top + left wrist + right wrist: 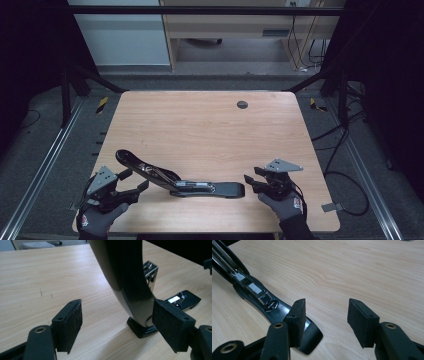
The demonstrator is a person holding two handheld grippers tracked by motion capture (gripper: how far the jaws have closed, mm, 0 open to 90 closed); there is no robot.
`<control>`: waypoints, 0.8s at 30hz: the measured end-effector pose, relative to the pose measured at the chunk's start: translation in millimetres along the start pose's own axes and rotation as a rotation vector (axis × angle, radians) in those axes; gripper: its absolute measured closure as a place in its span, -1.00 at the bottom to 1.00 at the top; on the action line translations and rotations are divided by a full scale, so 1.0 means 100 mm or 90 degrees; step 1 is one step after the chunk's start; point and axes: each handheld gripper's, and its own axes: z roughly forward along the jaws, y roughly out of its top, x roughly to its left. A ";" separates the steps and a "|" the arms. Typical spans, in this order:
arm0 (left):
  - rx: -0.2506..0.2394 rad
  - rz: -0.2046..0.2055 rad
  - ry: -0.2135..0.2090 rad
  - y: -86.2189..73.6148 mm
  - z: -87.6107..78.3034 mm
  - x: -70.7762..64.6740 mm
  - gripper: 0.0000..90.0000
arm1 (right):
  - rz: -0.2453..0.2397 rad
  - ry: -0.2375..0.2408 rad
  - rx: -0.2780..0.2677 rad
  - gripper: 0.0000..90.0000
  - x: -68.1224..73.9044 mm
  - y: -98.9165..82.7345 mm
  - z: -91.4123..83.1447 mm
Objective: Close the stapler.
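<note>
We are seeing a long black stapler point(180, 182), opened out flat, lying left to right near the table's point(210, 130) near edge. Our left gripper point(136, 181) and right gripper point(248, 182) are gaping wide, holding nothing.

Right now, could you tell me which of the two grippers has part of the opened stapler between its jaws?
The left gripper: the stapler's raised top arm stands between its open pads. The right gripper brackets bare table.

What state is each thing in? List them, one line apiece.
Stapler: swung open on the table, base flat, top arm raised toward the left.
Left gripper: open, top arm between its jaws, one pad close beside it.
Right gripper: open, holding nothing, by the base's end.
Table: wooden top, round dark cap near far edge.
</note>
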 end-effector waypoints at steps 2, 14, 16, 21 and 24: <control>-0.007 -0.002 0.000 0.04 0.00 0.00 -0.46 | 0.002 0.001 0.001 0.14 0.01 -0.03 -0.02; -0.043 -0.007 0.013 0.26 0.01 -0.01 -0.44 | -0.008 0.005 0.021 0.50 0.08 -0.12 -0.03; -0.047 -0.008 0.014 0.29 0.01 0.01 -0.43 | -0.009 0.011 0.028 0.59 0.10 -0.13 -0.01; -0.059 -0.018 0.016 0.35 0.02 0.03 -0.31 | -0.016 0.023 0.047 0.80 0.15 -0.13 0.06; -0.061 -0.020 0.018 0.37 0.03 0.04 -0.24 | -0.019 0.031 0.050 0.91 0.18 -0.13 0.09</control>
